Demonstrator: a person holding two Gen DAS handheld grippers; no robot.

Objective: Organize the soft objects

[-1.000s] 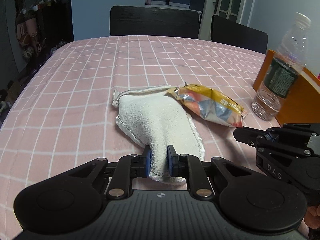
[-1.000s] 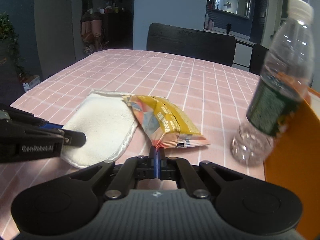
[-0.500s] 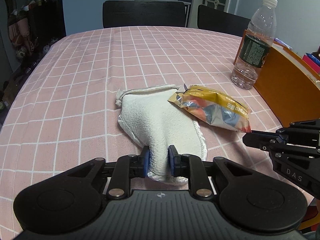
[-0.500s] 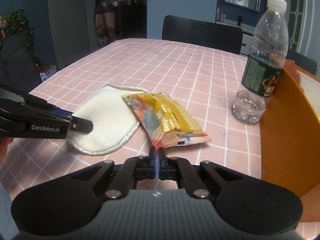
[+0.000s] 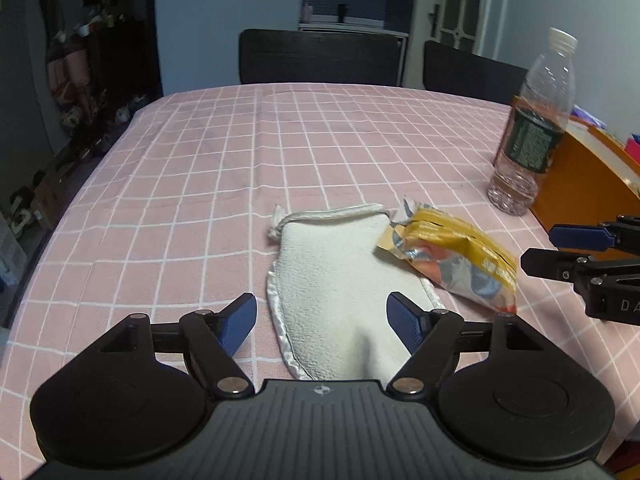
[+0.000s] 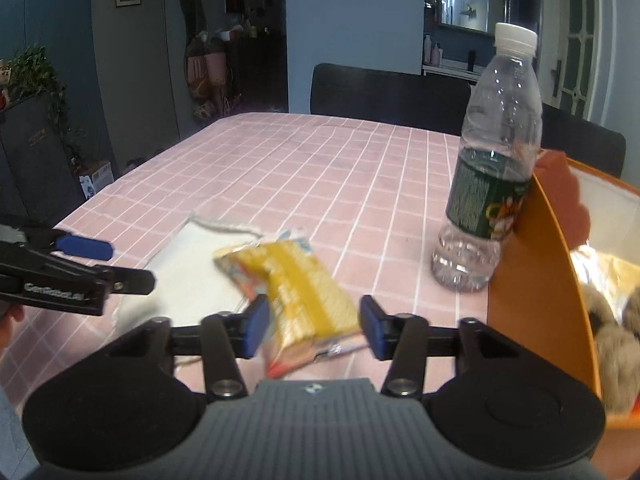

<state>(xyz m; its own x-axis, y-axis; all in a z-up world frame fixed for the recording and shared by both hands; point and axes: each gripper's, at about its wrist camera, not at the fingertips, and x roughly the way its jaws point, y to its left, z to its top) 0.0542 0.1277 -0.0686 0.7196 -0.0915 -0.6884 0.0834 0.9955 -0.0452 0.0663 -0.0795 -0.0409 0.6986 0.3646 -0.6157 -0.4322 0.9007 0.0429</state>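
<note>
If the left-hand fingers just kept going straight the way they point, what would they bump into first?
Most likely the white cloth: it lies on the pink checked tablecloth right between the opening fingers of the left gripper, untouched by them. The yellow snack packet sits off to the right, out of that line.

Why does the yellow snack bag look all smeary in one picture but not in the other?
In the right wrist view the snack bag is smeared by motion blur, lying between the opening jaws of the right gripper, while the bottle looks sharp. In the left wrist view the bag is crisper, and the white cloth shows clearly; the fisheye lens bends the table's grid lines.
</note>
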